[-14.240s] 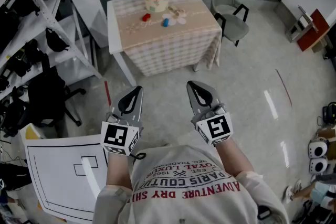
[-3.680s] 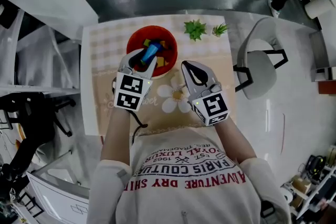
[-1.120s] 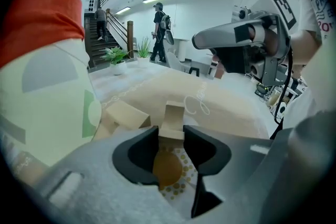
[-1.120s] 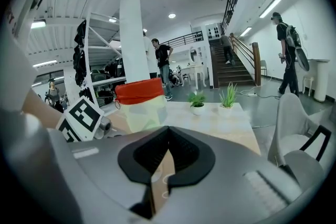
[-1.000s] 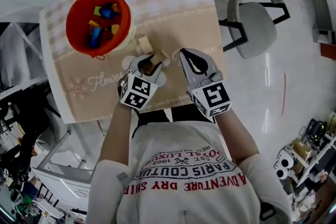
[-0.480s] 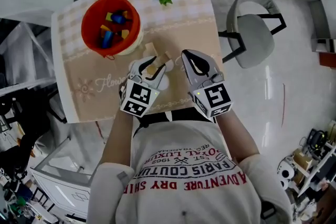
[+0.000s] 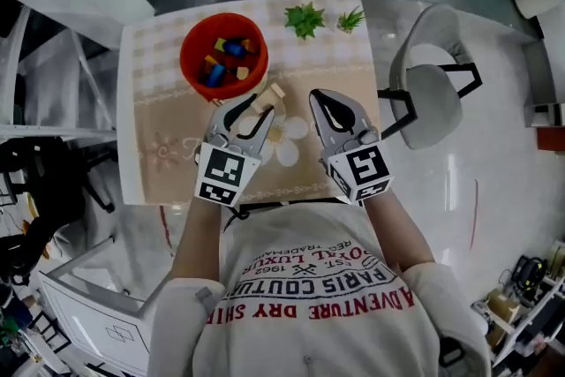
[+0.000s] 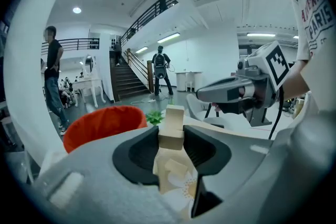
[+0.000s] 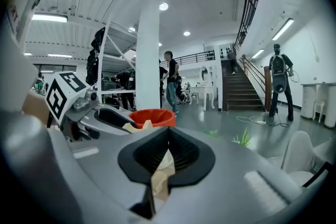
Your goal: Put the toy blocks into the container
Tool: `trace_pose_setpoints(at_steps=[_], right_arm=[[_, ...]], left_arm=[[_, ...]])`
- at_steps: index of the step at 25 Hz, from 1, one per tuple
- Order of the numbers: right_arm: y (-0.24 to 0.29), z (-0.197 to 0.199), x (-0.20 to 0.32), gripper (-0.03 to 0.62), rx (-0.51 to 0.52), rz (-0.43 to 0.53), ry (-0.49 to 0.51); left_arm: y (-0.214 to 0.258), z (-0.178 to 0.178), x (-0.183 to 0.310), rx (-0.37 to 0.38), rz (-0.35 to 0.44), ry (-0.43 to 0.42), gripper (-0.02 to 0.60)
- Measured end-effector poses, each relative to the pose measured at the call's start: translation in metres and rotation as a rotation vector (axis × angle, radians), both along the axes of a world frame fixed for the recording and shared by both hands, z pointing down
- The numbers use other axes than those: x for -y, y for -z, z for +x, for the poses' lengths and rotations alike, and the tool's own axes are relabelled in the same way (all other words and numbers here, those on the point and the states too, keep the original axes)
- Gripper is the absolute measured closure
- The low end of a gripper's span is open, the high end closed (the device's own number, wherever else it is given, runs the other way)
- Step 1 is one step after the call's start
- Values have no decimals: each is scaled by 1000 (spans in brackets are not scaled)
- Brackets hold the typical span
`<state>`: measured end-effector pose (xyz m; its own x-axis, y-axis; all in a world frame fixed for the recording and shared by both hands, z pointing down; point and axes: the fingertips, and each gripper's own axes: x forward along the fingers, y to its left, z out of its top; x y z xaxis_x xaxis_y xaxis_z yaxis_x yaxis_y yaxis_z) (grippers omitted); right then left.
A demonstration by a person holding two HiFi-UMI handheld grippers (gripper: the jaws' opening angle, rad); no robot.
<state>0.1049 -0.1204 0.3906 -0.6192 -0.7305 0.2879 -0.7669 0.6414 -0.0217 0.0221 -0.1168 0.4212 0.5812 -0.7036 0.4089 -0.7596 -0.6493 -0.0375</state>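
Hidden / unclear:
- Gripper views show only the outer wall of the container; its contents are out of sight there.
- In the head view the blocks inside it are small blue, yellow and red patches, shapes not readable.
- Lower part of the held block is covered by the pads. A pale shape beneath it cannot be told from the flower print on the cloth.
- Near edge of the table is cut off by the grippers and the person's shirt.

Task thing:
- Block is pale bare wood, squared, standing up out of the jaws.
- It sits just below and right of the container rim in the head view, clear of the rim.
- Container is round and red, at the upper centre of the frame, on the checked cloth.

Grippers:
- Left gripper is clamped on the block, jaws partly apart, pads on both its sides.
- Right gripper has its jaws together at the tips, nothing between them.

Versus one second ago:
- Container has shifted from the upper left of the head view toward the top centre.
- Left tips now lie closer to its rim.
- Same block, same grip.
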Motion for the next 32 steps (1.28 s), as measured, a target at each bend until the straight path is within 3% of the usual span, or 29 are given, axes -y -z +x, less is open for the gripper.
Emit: trace_pose_setpoints(at_steps=[6, 11, 20, 27, 32], right_arm=[[20, -27, 13, 592, 16, 71, 45], [23, -47, 21, 592, 13, 79, 78], [15, -66, 34, 592, 0, 57, 91], [10, -65, 41, 592, -7, 49, 73], [8, -63, 41, 592, -9, 39, 63]], left_arm=[[38, -43, 19, -22, 82, 100, 426], [46, -78, 37, -37, 96, 192, 426], [22, -117, 66, -40, 9, 290, 426], [-1, -122, 74, 17, -66, 295, 426], [-5, -120, 77, -15, -83, 313, 422]])
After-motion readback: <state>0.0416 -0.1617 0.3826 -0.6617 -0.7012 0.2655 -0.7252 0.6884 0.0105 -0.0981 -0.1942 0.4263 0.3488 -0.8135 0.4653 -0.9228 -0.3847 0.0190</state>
